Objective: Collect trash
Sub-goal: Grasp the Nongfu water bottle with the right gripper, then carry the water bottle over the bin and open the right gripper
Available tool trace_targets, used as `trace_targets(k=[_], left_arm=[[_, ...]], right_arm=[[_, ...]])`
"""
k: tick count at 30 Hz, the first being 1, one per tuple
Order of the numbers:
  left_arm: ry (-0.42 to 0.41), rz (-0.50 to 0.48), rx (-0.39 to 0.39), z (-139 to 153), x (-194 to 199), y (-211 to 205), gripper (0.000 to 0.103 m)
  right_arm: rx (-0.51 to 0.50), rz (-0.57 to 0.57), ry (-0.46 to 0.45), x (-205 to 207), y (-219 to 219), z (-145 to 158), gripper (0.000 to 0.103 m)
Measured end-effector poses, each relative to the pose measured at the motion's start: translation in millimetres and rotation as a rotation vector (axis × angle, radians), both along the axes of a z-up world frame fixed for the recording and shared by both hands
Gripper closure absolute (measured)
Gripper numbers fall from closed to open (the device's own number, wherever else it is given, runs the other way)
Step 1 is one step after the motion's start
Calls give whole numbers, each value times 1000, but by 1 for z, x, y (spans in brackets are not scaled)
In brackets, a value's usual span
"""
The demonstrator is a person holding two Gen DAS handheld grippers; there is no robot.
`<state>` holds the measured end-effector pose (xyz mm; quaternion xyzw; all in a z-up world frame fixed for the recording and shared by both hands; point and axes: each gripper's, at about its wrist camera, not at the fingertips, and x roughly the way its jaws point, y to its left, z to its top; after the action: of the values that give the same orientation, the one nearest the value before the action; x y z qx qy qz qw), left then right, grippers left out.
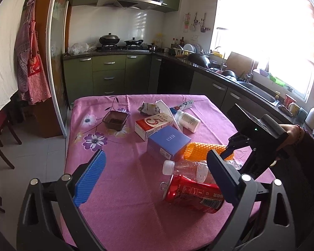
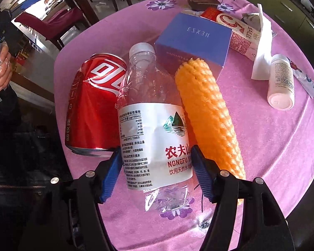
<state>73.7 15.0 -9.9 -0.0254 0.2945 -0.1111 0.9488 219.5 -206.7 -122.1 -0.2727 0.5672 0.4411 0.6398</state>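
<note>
Trash lies scattered over a table under a pink flowered cloth [image 1: 123, 188]. Nearest in the right wrist view, a clear water bottle [image 2: 155, 129] lies on its side with its labelled body between the blue pads of the right gripper [image 2: 157, 173]; both pads sit at the bottle's sides, but whether they press on it cannot be told. At the bottle's 9 o'clock a red soda can [image 2: 92, 104] lies touching it, and at its 3 o'clock lies an orange foam net sleeve [image 2: 209, 121]. Beyond, at 12 o'clock, stands a blue box [image 2: 194, 37], then a red and white carton [image 2: 238, 35], a white tissue [image 2: 263, 48], a small white pill bottle [image 2: 280, 83] at 2 o'clock, and farthest a brown plastic tray [image 2: 201, 0].

The left wrist view shows the left gripper [image 1: 155, 179] with its jaws wide apart and nothing between them, over the near part of the table with the can at 3 o'clock. Only this view shows the right tool from outside, with the person's hand [image 1: 291, 136] on its handle, and a crumpled wrapper [image 1: 148, 106] behind the carton. The right wrist view alone shows the bottle's label and the person's other hand [image 2: 3, 71] at 9 o'clock.
</note>
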Motion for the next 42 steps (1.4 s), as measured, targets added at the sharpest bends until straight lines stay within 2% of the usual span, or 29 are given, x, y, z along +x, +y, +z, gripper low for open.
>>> trace_targets(k=[11,18,30,37,42], left_arm=[[32,11,-15,-10,6,7,11],[41,13,-20,-12,9,9,11],[44,1,-19,-12,11,4,11],[32,-5,-13,-8,7,-2,11],[29,-14,-11,-8,7,-6,11]], right_arm=[[-4,28,58,19,16,-20,37],[28,23,49,10,-1,-16,39],[109,-62,25,-9,-41,0,40],[270,-152,32,-32,-80,24,40],[384,-320,-11,-47,-141,51,39]])
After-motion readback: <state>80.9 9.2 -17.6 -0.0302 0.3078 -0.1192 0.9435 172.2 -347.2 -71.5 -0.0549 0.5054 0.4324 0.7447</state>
